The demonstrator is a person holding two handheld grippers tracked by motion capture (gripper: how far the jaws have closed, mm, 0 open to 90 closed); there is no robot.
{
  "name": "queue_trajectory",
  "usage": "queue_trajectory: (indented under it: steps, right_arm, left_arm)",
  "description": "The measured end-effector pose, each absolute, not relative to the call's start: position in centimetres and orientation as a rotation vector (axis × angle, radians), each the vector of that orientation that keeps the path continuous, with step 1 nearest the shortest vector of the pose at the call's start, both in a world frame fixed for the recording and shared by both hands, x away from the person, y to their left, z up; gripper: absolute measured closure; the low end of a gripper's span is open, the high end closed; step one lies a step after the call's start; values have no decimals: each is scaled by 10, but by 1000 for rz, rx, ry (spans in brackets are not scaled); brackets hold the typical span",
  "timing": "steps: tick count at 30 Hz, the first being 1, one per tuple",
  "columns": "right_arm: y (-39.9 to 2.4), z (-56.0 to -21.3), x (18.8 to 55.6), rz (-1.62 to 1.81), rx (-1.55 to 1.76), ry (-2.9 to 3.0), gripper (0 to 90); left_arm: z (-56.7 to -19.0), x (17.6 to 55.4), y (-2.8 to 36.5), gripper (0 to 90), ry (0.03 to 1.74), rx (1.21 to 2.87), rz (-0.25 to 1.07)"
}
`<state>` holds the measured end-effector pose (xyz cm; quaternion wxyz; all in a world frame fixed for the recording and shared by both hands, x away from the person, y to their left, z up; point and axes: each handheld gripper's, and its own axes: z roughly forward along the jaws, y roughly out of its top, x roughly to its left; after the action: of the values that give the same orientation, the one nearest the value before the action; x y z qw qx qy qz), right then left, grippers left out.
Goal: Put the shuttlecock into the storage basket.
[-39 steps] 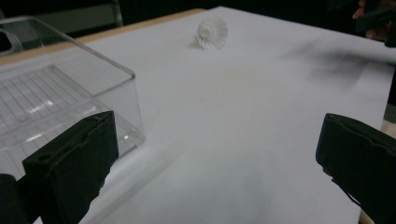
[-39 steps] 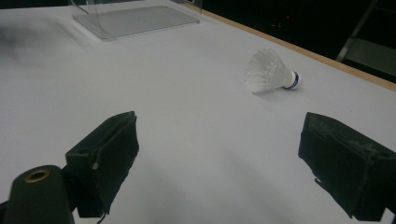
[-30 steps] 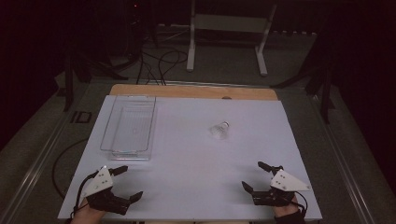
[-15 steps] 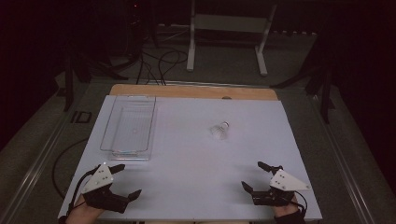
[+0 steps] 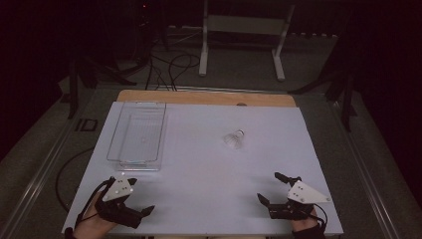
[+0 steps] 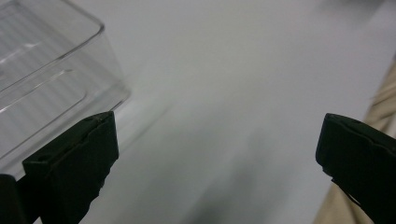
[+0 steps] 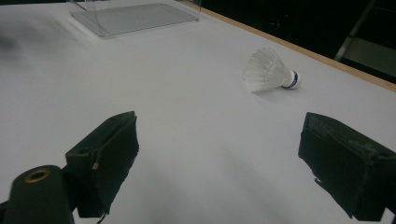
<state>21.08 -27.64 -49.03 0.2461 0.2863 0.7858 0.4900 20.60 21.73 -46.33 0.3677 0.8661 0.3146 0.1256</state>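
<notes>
A white shuttlecock (image 5: 234,139) lies on its side on the white table sheet (image 5: 209,169), right of centre. In the right gripper view the shuttlecock (image 7: 269,72) is ahead and a little right of the jaws. A clear plastic tray (image 5: 135,162) stands empty at the left. My left gripper (image 5: 141,195) is open near the front left corner, just short of the tray's near end, and the tray (image 6: 46,70) appears at its left jaw. My right gripper (image 5: 267,186) is open near the front right edge, well short of the shuttlecock. Nothing lies between the jaws of the left gripper (image 6: 219,149) or the right gripper (image 7: 219,154).
A wooden strip (image 5: 206,97) runs along the table's far edge. Beyond it, on the dark floor, are a white stand (image 5: 241,45) and cables (image 5: 169,64). The sheet's front edge runs just behind both hands.
My left gripper has shifted slightly to the right near the front edge, staying open. The right gripper, shuttlecock and tray have not moved.
</notes>
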Motion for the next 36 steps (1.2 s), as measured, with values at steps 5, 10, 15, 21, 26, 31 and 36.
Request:
queue_trajectory:
  steps: [5,10,15,21,26,31,36]
  right_arm:
    - [-277,-489,210,1343,778,2136,118]
    - [-277,-489,210,1342,780,2136,118]
    - [-276,-489,210,1336,778,2142,118]
    - [-276,-490,210,1332,781,2144,118]
    - [-276,-489,210,1333,783,2143,118]
    - [-275,-489,209,1335,785,2141,118]
    - [-275,-490,209,1331,788,2144,118]
  left_arm:
    - [-462,208,213,2,803,2264,287]
    - [-459,209,208,2,795,2304,284]
    - [-460,211,204,2,812,2364,259]
    - [-459,214,200,2,807,2382,227]
    - [-457,217,190,2,785,2432,195]
    - [-456,219,183,2,773,2455,185]
    - [-453,221,173,2,745,2481,190]
